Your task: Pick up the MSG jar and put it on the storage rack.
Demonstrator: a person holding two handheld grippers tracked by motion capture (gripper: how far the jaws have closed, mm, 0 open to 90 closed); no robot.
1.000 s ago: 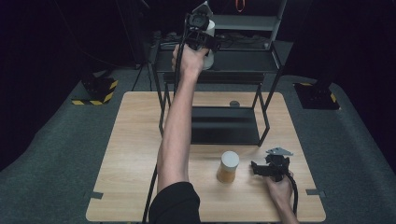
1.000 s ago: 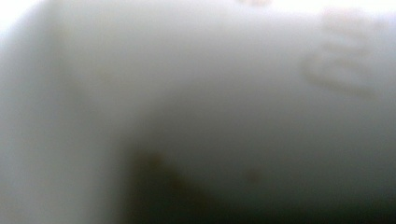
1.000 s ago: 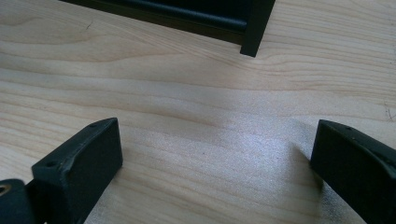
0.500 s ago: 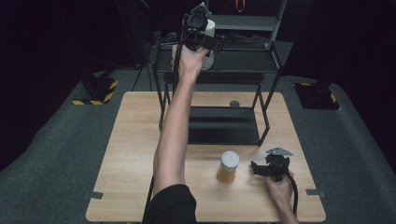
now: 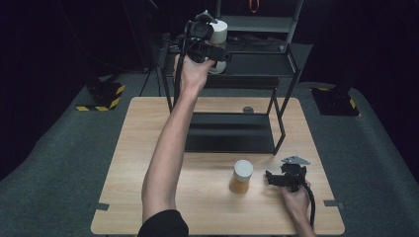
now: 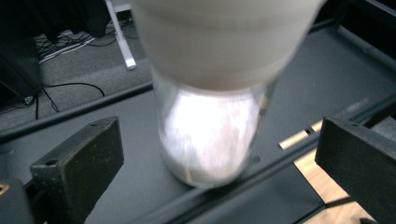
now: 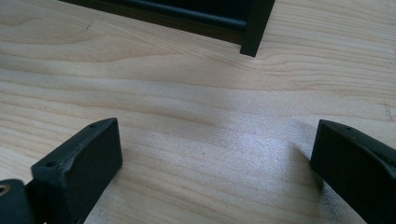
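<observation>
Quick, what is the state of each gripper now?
Left gripper: open, jaws just opened, apart from the white-lidded jar between them.
Right gripper: open, empty, over the wooden table.

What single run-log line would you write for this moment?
left gripper: just opened, jaws clear of white-lidded jar on black shelf | right gripper: open over wooden table | amber jar: untouched

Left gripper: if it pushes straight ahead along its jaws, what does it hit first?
Most likely the white-lidded jar on the black shelf. It stands dead centre ahead of the open left gripper, clear of both jaws. Depth is blurred, so the gap is uncertain.
</observation>
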